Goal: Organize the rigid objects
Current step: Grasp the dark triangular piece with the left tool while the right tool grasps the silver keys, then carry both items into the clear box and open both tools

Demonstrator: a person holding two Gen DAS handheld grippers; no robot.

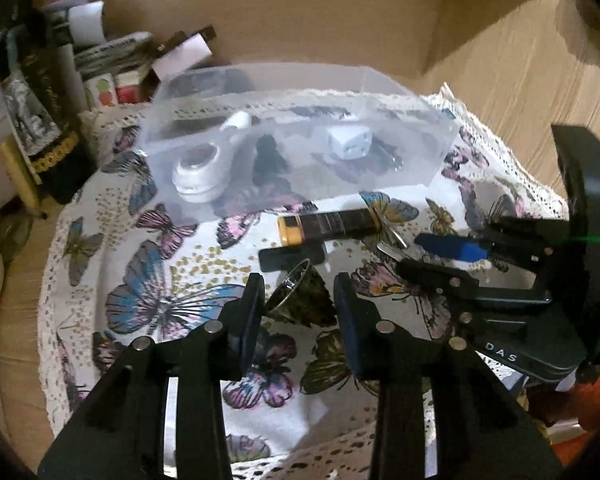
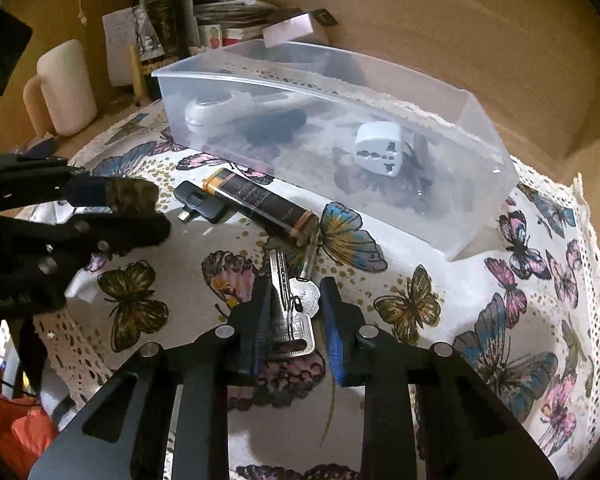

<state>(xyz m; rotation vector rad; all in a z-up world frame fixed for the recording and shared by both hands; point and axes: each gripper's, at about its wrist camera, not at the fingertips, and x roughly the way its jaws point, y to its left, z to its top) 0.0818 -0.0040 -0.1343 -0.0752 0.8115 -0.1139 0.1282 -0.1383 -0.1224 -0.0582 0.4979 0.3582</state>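
Note:
A clear plastic bin stands on the butterfly cloth and holds a white round gadget, a white plug adapter and dark items. My left gripper is open around a small metal bell lying on its side. My right gripper is open around a bunch of keys on the cloth. Between them lie a dark tube with an orange end and a black flat stick.
The butterfly cloth covers a round table. Behind the bin stand bottles, boxes and papers, a cream mug and a cardboard wall. The right gripper shows in the left wrist view.

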